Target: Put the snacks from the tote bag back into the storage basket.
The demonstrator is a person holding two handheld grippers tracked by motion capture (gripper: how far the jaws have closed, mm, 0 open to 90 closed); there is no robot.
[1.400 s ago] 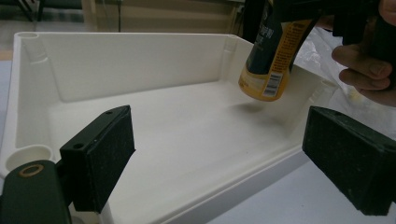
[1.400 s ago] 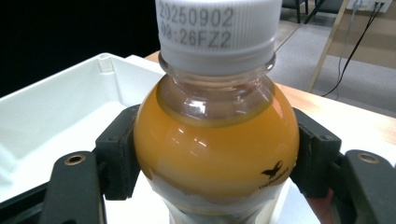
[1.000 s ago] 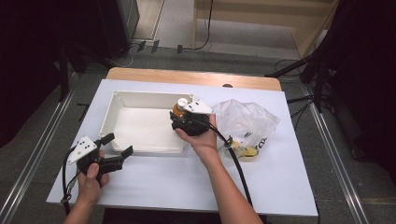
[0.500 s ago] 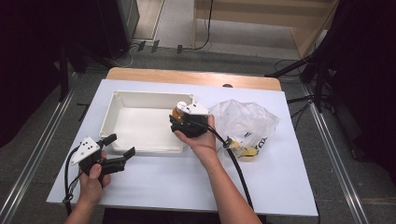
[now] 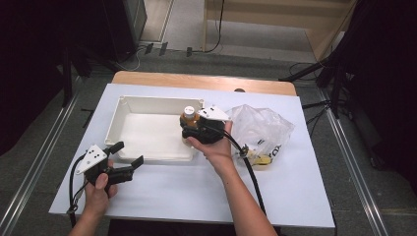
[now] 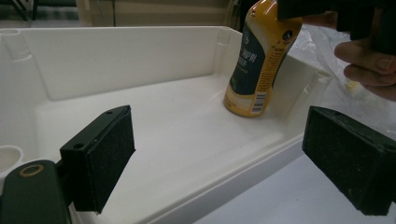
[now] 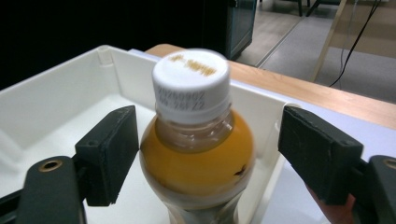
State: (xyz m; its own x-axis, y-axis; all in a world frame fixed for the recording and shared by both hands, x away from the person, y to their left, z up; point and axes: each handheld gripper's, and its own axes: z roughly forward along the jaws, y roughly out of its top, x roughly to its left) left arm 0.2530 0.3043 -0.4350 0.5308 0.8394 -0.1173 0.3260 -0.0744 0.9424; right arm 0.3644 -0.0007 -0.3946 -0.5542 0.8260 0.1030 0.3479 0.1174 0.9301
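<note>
Two jaws of right gripper (image 7: 208, 158) spread around bottle (image 7: 198, 154) (one touching) in tray (image 5: 147, 105), left gripper (image 6: 224, 158) wide, empty

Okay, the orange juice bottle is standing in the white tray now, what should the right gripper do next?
Probably lift straight away: the right hand-held gripper is open, and the orange plastic juice bottle with a white cap stands upright in the white plastic tray.

Setting: lab or studio recording bay | Table (image 5: 162, 196): white-topped, wooden edge at far side | Surround: black curtains (image 5: 44, 54), black stands (image 5: 339, 73) | Floor: grey, metal rails (image 5: 34, 162), trailing cables (image 5: 216, 29) | Background: pale wooden furniture (image 5: 275, 24)
</note>
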